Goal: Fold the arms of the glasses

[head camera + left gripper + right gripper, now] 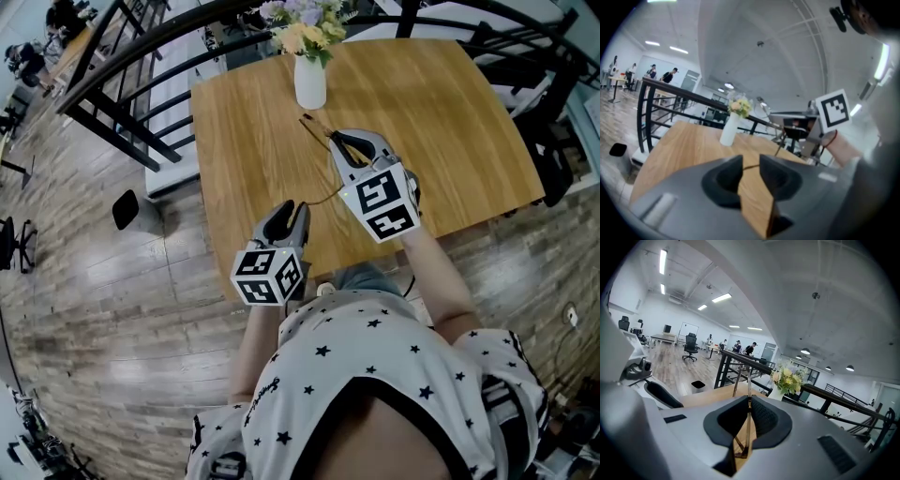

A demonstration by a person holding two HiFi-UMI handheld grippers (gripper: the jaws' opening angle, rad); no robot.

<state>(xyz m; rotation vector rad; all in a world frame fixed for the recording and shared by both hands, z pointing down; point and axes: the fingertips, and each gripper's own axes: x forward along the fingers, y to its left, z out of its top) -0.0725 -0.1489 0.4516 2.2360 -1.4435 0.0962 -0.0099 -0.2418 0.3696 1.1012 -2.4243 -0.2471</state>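
While the right gripper [352, 141] clamps the glasses [315, 123] just in front of the vase [310, 82] on the table [450, 112], the head view shows one thin glasses arm [323, 199] trailing away from the vase to the left gripper [289, 208]. The folding step therefore looks to be in hand, with that arm not yet swung in. From the left gripper view, its jaws stand apart, and the arm's tip lies loose between them, unpressed. Next it likely needs to nudge that arm sideways toward the frame. Along the right gripper view, the jaws are closed on the frame's thin wire, with the vase beyond.
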